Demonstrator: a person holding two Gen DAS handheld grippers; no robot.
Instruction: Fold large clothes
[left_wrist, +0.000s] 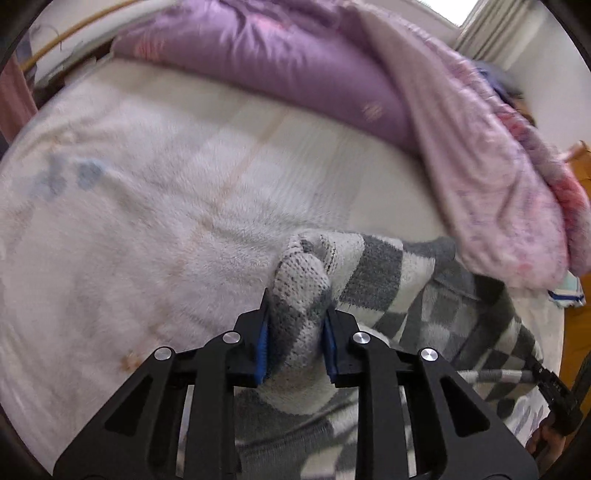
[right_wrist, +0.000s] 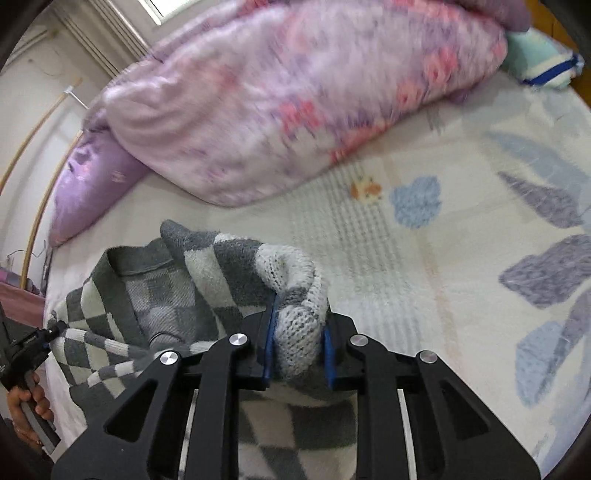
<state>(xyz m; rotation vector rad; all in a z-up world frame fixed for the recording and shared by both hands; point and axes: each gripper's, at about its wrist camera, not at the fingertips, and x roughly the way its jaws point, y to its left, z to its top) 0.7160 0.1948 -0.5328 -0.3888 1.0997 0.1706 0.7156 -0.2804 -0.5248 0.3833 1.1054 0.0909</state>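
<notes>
Closest to me, my left tool (left_wrist: 295, 350) has its blue pads nearly closed on a thick bunch of the checkered knit sweater (left_wrist: 388, 280), and my right tool (right_wrist: 299, 350) pinches a similar bunch of the same garment in the same way. Each grip looks firm, with knit bulging up between the jaws. In the right wrist view the left tool also shows at the far left edge, with the person's hand below it, so the two grips sit at opposite ends of a stretch of fabric.

The sweater itself is grey and white, partly lifted by the tools and partly draped on the bed (right_wrist: 424, 258) just beyond them. Its collar and placket lie open between the grips, so I judge its long axis runs roughly across, from one tool to the other; which end is the hem I cannot tell.

As I read it, the fold is early: the garment is gathered and held, not flat, and no neat crease shows. Spreading, folding and squaring up are left.

Farther back on the bed lie a pink floral quilt (right_wrist: 295, 92) and a purple pillow (left_wrist: 258, 62).
</notes>
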